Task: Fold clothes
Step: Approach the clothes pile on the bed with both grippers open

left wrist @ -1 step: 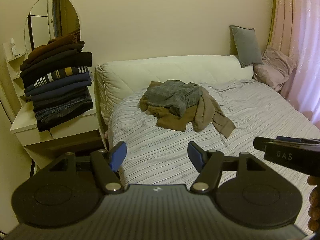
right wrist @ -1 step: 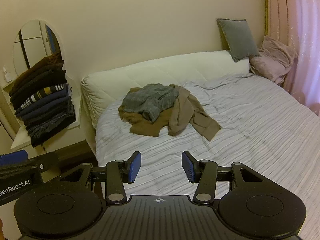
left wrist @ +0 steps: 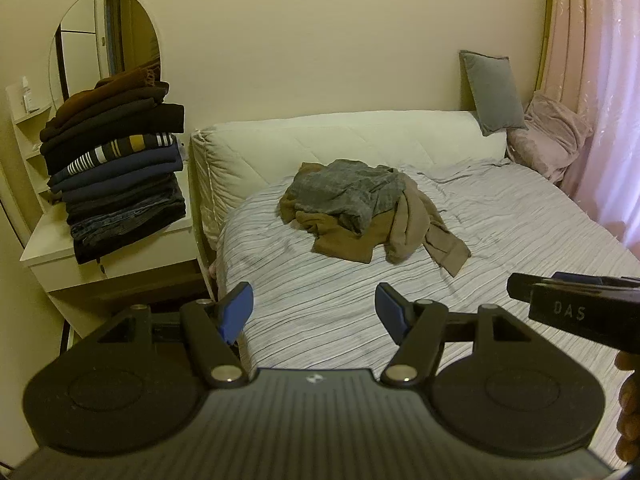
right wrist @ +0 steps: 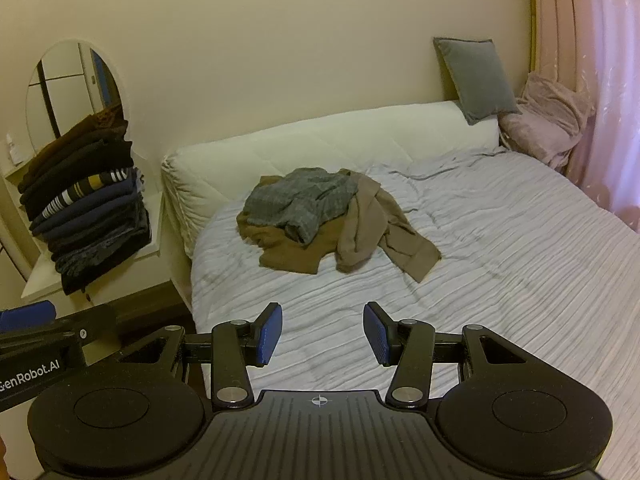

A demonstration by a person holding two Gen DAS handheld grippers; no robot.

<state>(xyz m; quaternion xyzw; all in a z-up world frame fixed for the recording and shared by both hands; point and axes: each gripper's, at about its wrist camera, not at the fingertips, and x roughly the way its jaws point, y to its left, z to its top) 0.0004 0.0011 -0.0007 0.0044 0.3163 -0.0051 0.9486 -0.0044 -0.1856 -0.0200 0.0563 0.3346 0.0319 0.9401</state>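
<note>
The crumpled clothes heap [left wrist: 372,212] [right wrist: 332,224] lies on the bed [left wrist: 520,240] [right wrist: 520,260] well beyond both wide-open, empty jaws (lower garments hidden).

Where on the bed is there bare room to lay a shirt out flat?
The striped bedspread is bare from the crumpled clothes pile toward the pink curtain, and also between the pile and both open tongs. The nightstand is crowded: a tall folded stack covers most of it. The far corner holds a grey cushion and pink blanket.
</note>
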